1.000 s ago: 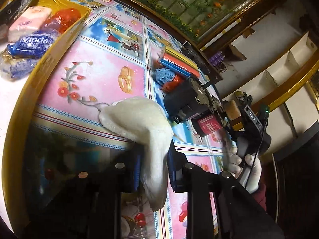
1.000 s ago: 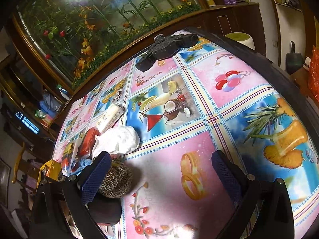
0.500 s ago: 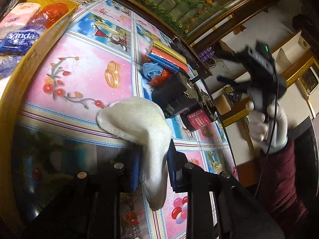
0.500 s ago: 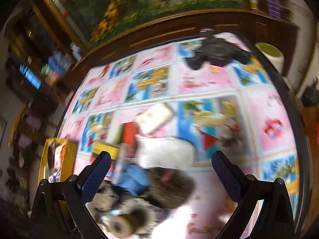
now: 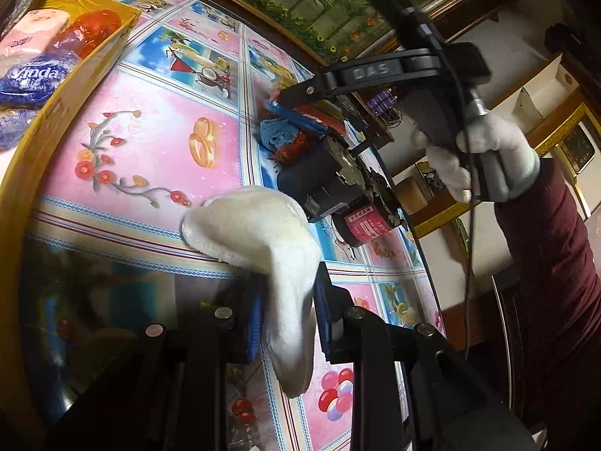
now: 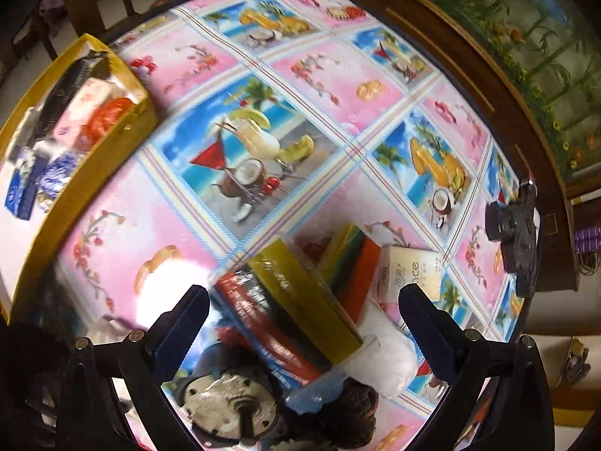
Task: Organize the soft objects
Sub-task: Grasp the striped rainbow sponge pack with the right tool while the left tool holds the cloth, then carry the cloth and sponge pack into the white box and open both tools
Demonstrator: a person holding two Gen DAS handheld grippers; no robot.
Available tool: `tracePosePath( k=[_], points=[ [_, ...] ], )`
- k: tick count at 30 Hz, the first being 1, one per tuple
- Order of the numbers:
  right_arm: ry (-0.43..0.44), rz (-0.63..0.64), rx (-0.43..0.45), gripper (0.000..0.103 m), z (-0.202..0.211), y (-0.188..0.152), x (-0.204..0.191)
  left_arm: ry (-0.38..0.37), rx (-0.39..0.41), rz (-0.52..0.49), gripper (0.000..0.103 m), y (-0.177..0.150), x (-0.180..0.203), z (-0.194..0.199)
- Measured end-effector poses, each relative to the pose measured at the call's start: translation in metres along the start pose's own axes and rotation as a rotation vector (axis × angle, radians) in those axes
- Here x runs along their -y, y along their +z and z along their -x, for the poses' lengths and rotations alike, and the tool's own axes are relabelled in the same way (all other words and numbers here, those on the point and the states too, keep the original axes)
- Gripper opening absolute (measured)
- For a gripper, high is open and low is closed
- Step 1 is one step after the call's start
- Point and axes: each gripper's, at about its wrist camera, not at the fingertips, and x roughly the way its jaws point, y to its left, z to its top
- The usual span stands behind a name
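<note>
While the left gripper [image 5: 287, 319] clamps a white fleecy cloth [image 5: 263, 240] between its blue pads, the cloth's free end drapes onto the table [image 5: 157, 143] near its front edge; the right gripper [image 6: 304, 323], jaws spread wide and holding nothing, hangs over a heap of wrapped sponges [image 6: 300, 293], a tissue pack [image 6: 409, 270] and a motor [image 6: 229, 409]; a yellow box [image 6: 94, 165] of soft packets sits at the table's left edge.

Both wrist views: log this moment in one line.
left gripper: shut on white fuzzy cloth pad | right gripper: open, above packaged sponges | yellow box: holds packets
</note>
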Motion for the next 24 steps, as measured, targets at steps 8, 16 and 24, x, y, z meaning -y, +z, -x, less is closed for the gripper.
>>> tracePosePath(
  k=[8, 16, 24],
  points=[
    [0.089, -0.166, 0.033, 0.033, -0.015, -0.003, 0.022, 0.001, 0.002, 0.000, 0.021, 0.000, 0.000, 0.000],
    [0.075, -0.253, 0.221, 0.021, 0.049, -0.043, 0.017, 0.021, 0.036, 0.011, 0.021, 0.000, -0.001, 0.007],
    [0.127, -0.285, 0.432, 0.020, 0.130, -0.108, -0.023, 0.001, 0.112, -0.013, 0.020, -0.002, 0.013, 0.042]
  ],
)
